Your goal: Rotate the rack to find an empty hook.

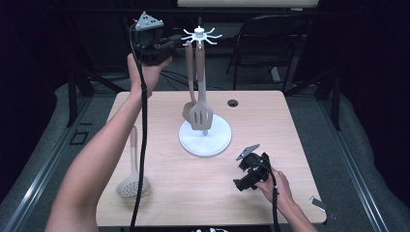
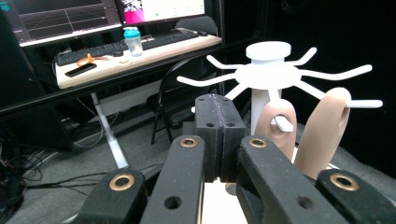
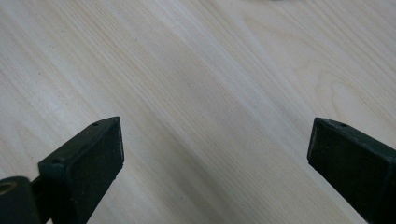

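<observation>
Black left gripper (image 2: 219,140) jaws pressed together beside rack (image 2: 273,70), right gripper (image 3: 215,158) jaws spread.

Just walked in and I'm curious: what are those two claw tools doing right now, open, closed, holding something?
Left gripper: shut, jaws pressed together, nothing between them.
Right gripper: open wide over the table, holding nothing.
</observation>
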